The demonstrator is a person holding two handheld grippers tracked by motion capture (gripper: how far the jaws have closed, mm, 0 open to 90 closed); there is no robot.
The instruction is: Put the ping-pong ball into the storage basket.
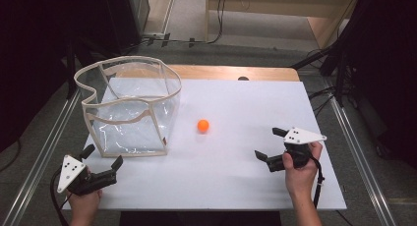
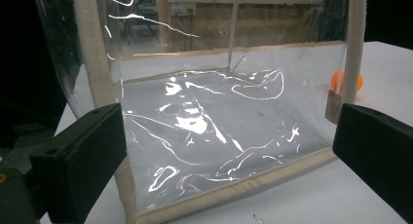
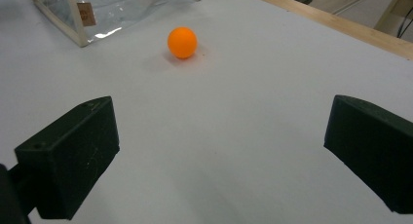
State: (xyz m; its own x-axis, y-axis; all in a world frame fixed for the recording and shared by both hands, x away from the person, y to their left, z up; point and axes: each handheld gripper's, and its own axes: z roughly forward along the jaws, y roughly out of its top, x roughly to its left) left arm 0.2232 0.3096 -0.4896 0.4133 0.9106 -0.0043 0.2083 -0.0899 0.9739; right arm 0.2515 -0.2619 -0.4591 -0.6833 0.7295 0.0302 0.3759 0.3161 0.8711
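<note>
A small orange ball (image 1: 203, 126) (image 3: 182, 42) lies on the white tabletop (image 1: 236, 167), just right of a clear plastic bag with cream edging (image 1: 129, 108) (image 2: 214, 126) that stands upright with its mouth open. Part of the ball (image 2: 337, 81) peeks out behind the bag's right edge strip. My left gripper (image 1: 103, 155) is open near the table's front left corner, its jaws facing the bag's near wall. My right gripper (image 1: 269, 145) is open at the right, empty, pointing toward the ball from a short distance.
The table's wooden back edge (image 1: 231, 71) runs behind the white surface. Metal rails (image 1: 46, 142) flank the table on both sides. A brown tag (image 3: 86, 13) hangs on the bag's corner. Dark equipment and cables stand beyond the table.
</note>
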